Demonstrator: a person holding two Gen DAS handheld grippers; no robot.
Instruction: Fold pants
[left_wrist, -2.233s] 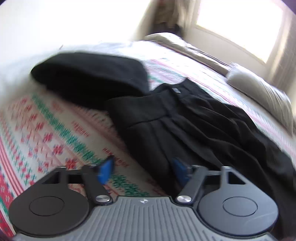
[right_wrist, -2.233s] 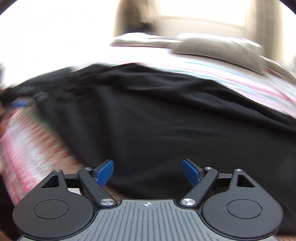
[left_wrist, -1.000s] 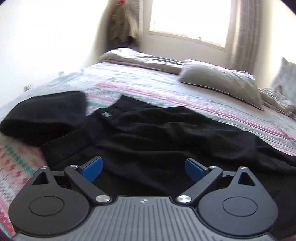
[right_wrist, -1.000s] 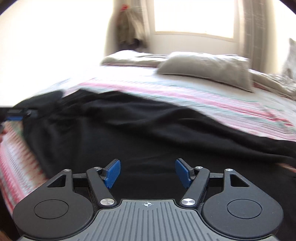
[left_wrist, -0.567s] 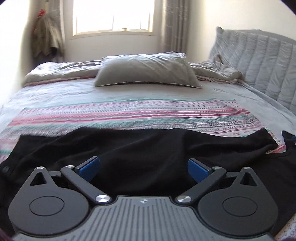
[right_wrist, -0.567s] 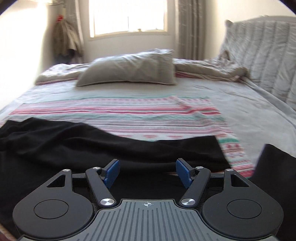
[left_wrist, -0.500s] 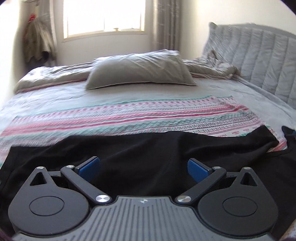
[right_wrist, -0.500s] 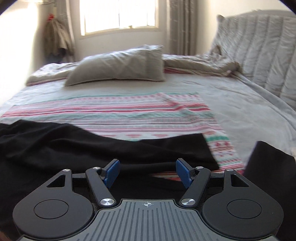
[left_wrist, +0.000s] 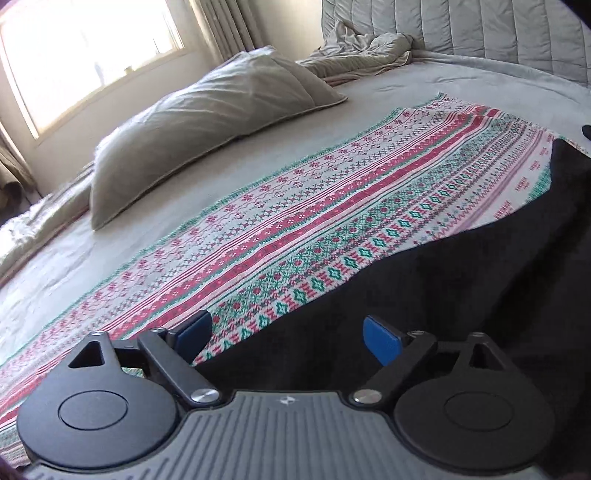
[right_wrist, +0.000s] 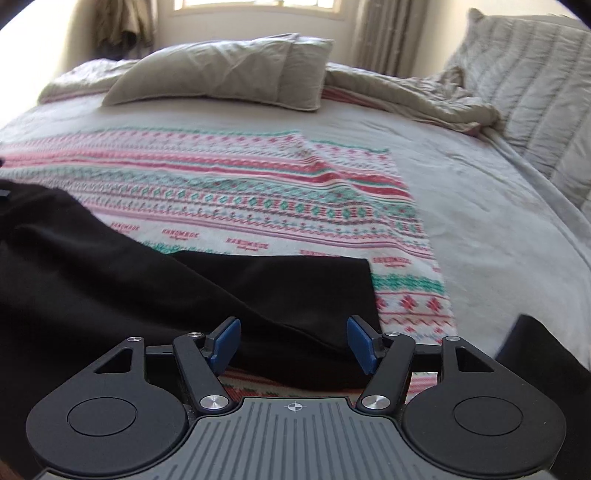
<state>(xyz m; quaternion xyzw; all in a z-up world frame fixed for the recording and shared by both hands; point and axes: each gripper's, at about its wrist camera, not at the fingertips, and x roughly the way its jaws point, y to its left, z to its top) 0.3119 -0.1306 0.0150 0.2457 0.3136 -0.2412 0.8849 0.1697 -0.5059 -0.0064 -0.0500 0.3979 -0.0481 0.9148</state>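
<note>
Across the left wrist view, the black pants on the patterned blanket are now seen from their far edge; the left tool is closing, nothing gripped. Seen by the right wrist, the leg hem has been reached, the right tool narrowing over it, suggesting the grasp for folding comes next.

You're in home bedroom. Wide bed fills both your views, grey sheet spread over it. Grey pillow lies near far side, rumpled grey duvet bunched beside it. Quilted grey headboard at bed's end. Patterned red, green and white knit blanket spread across mattress. Bright window behind pillow, curtains hanging at its side. Clothing hangs in corner left of window, in your right view.
</note>
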